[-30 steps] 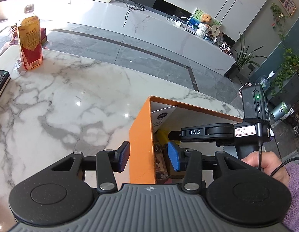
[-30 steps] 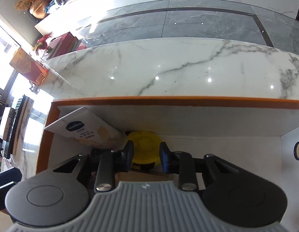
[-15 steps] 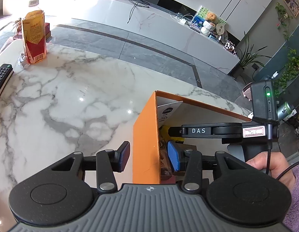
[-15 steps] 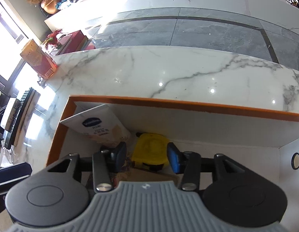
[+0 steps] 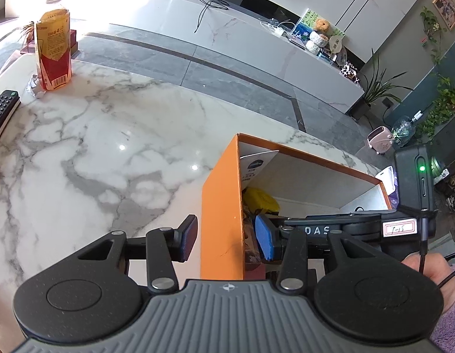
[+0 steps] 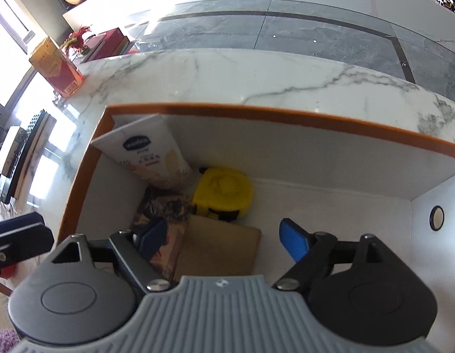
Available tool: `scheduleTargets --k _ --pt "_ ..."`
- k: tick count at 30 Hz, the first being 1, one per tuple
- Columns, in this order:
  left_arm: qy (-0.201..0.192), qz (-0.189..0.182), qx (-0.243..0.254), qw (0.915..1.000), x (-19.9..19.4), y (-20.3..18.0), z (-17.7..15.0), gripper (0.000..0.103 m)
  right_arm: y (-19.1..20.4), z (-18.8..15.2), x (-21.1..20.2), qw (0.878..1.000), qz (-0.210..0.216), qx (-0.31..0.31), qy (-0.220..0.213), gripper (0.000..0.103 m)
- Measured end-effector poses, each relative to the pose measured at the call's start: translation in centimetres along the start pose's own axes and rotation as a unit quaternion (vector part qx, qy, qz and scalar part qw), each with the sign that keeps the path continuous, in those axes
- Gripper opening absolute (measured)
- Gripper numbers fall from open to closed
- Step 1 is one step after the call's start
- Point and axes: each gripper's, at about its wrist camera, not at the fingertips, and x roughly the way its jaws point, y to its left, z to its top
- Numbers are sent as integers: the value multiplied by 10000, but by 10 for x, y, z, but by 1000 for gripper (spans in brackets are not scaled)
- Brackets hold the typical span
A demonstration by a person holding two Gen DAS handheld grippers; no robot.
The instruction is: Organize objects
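An orange box with a white inside stands on the marble table. My left gripper is open and straddles the box's left wall, one finger outside and one inside. My right gripper is open and empty above the box's inside. In the box lie a yellow object, a white lotion tube leaning in the corner, a brown flat packet and a dark patterned packet. The yellow object also shows in the left wrist view.
A red and yellow drink bottle stands at the table's far left, with crumpled wrap at its foot. A black remote lies at the left edge. The table's far edge drops to a grey floor.
My right gripper has opened wide and pulled back up from the yellow object, which now lies free in the box. My left gripper stays astride the box wall.
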Motion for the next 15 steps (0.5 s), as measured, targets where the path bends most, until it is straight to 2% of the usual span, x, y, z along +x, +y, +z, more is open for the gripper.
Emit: scheduleTargets --k 2,3,4,5,6,12,15 --pt "-4 -9 13 10000 -2 -1 -1 51 1 -6 6 9998 -113 6 136 84" --pt "-12 -5 17 10000 -3 -1 -1 51 0 -7 10 9997 -169 5 174 79" --pt "-26 4 15 10000 -5 0 -1 51 -3 -9 12 9998 -59 55 175 76" --pt "-35 22 10 10000 -6 0 -2 51 -7 -11 12 9997 92 159 186 67" --pt "-39 44 2 10000 -6 1 -2 51 -11 -11 11 9991 219 295 212 65" --pt "-37 55 -29 10000 -7 4 -1 51 -22 -11 7 9993 42 265 278 65" --pt "-9 36 -44 10000 -6 4 -2 51 -27 -14 6 9987 106 324 372 65"
